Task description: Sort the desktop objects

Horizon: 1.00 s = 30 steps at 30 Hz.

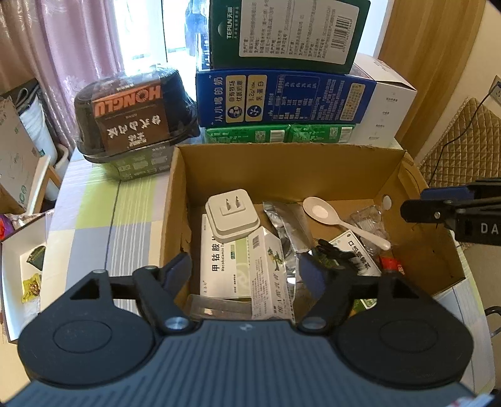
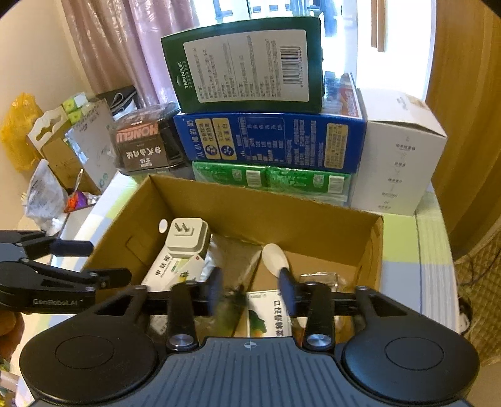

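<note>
Both wrist views look down, close, into the same cardboard box (image 1: 313, 169), from its left and right

Backlit daylight shots, fisheye warp, a bit of motion smear

Light pours in from the window (image 1: 147, 28) behind the stacked cartons, and it's blown out to pure white in both views, worst in the top right of the right wrist view. The pink curtain (image 2: 125, 47) glows softly. Inside the cardboard box (image 1: 281, 169) the walls throw mild shade over the contents. Straight edges bow hard toward the corners, which go black. The left wrist view is fairly crisp; in the right wrist view the right claw (image 2: 252, 289) fingers (image 2: 216, 289) look smeared, and the dark item just beyond them is blurry.
</note>
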Each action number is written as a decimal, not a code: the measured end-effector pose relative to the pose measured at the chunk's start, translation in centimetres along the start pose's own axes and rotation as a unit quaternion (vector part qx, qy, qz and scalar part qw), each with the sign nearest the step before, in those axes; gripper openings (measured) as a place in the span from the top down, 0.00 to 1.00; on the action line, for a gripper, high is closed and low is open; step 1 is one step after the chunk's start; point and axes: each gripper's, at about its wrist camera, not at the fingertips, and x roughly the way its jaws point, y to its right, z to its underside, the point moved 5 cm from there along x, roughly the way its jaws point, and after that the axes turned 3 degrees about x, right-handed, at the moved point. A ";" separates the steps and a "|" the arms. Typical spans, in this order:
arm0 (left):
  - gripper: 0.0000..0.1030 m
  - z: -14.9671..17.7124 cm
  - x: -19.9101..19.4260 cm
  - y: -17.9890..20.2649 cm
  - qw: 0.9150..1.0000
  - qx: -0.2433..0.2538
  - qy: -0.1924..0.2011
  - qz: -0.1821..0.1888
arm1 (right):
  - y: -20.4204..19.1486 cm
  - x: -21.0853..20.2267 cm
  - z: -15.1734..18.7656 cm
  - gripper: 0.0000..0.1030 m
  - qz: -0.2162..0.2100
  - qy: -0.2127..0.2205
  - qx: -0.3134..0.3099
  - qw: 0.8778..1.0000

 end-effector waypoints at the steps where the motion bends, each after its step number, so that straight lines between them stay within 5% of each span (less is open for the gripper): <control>1: 0.26 0.1 -0.1 0.0 1.000 0.000 0.003 -0.003 | 0.0 0.0 0.1 0.55 0.001 0.000 -0.001 1.000; 12: 0.02 0.9 -3.4 0.2 0.999 0.006 0.037 -0.025 | -0.8 -2.0 0.9 0.29 0.011 0.007 -0.013 1.000; 25: 0.01 3.6 -11.1 -0.1 0.996 -0.032 0.071 -0.039 | -3.2 -8.0 4.1 0.03 0.015 0.014 -0.022 1.000; 30: 0.01 5.0 -14.5 0.3 0.995 -0.046 0.078 -0.044 | -4.2 -10.9 6.5 0.02 0.022 0.017 -0.020 0.999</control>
